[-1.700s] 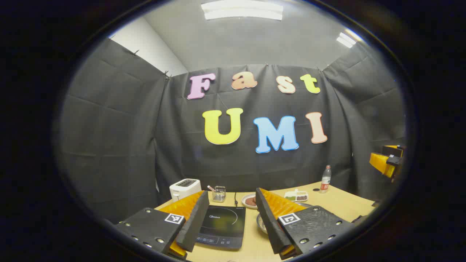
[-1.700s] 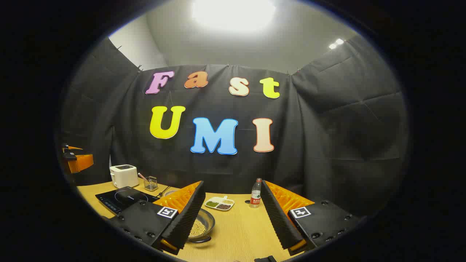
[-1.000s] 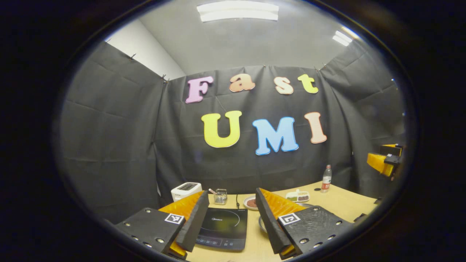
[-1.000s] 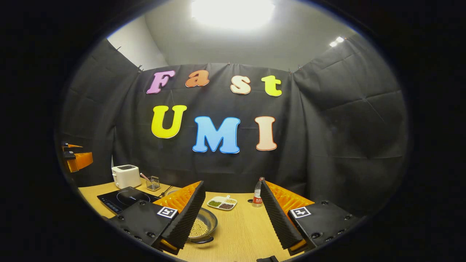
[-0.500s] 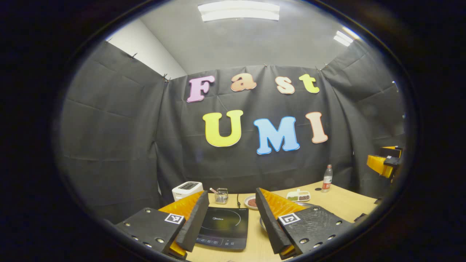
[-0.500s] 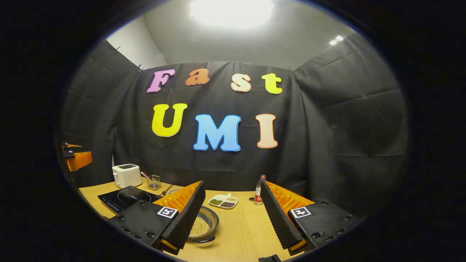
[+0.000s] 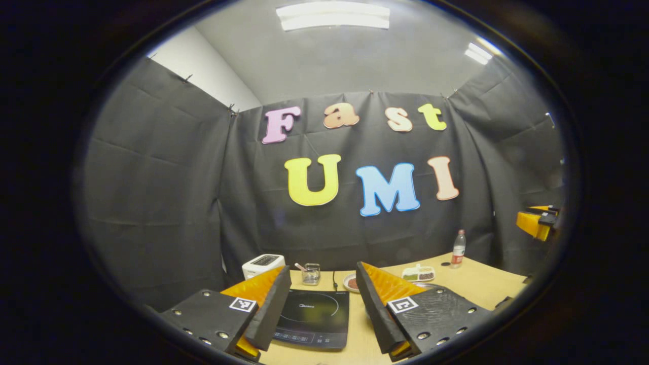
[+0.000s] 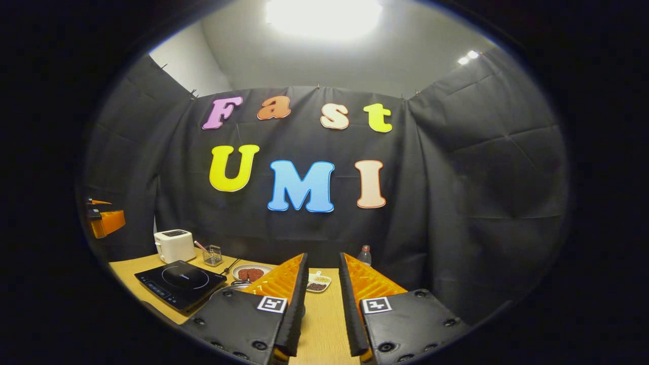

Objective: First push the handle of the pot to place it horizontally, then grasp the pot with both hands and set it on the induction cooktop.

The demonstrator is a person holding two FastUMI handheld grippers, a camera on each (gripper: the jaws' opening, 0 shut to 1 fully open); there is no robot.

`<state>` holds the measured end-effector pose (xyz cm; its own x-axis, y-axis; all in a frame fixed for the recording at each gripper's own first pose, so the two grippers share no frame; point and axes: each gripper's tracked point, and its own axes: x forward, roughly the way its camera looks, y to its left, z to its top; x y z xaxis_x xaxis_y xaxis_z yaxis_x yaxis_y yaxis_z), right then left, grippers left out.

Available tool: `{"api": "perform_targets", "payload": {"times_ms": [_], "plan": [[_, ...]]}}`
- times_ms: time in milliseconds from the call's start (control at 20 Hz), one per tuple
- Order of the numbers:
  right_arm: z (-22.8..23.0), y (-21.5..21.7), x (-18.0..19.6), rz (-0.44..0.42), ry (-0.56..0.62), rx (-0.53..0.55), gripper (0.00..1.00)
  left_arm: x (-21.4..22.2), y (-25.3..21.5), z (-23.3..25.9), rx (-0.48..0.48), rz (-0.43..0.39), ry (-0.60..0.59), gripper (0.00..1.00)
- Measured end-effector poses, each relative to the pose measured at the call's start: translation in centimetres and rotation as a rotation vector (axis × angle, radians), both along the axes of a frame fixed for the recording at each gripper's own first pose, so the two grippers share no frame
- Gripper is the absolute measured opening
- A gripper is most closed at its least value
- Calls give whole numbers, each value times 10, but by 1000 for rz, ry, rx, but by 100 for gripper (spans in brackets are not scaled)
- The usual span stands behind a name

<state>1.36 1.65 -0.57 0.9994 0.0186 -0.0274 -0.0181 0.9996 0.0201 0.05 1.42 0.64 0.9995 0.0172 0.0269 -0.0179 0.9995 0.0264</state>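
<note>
our left claw (image 7: pixel 314 324) stands wide open and holds nothing; the induction cooktop (image 7: pixel 314 317) lies flat on the table (image 7: pixel 487 284) at 12 o'clock, showing between its fingers. our right claw (image 8: pixel 322 314) has its fingers drawn nearly together, with a slim gap between them, nothing in that gap and bare table under it. from that claw the pot (image 8: pixel 226 289) sits at about 9 o'clock: a thin curve of grey metal rim peeping out just beyond the near finger, on the table beside the cooktop's near corner and not on the cooktop. its handle and its inside are hidden, so we cannot tell which way the handle points or what the pot carries. we judge it a stiff metal vessel with a smooth, slick wall, so a one-sided pinch may let it tip or slip; we would nudge the handle with the side of a finger, then pinch the rim at opposite sides, one claw each, and lift it level. farther out, at 10 o'clock, stand a plate of brown pieces (image 8: pixel 251 272), a small wire holder (image 8: pixel 212 255) and a white toaster (image 8: pixel 174 245); at 12 to 1 o'clock are a divided dish (image 8: pixel 318 282) and a bottle (image 8: pixel 364 255). as for writing, the cooktop bears small pale print and the bottle a red band, both too small for us to make out; each claw carries square black-and-white marker tags, with no words on them.
</note>
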Motion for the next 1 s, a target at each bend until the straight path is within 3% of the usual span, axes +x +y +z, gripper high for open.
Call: {"api": "perform_targets", "payload": {"times_ms": [150, 200, 250, 300, 350, 1000], "plan": [[0, 2, -6, 12, 7, 9, 37, 1, 5, 1, -3, 3, -5, 82], [-1, 8, 0, 15, 15, 13, 30, 2, 7, 1, -2, 4, -6, 82], [0, 6, 5, 5, 8, 11, 29, 2, 8, 0, -2, 5, -6, 78], [4, 5, 1, -8, -3, 11, 10, 3, 10, 0, -3, 4, -5, 82], [4, 6, 0, -20, -8, 9, 3, 3, 13, 0, -2, 6, -6, 82], [-54, 112, -9, 279, 193, -29, 2, 4, 61, -11, -27, -6, 5, 82]]}}
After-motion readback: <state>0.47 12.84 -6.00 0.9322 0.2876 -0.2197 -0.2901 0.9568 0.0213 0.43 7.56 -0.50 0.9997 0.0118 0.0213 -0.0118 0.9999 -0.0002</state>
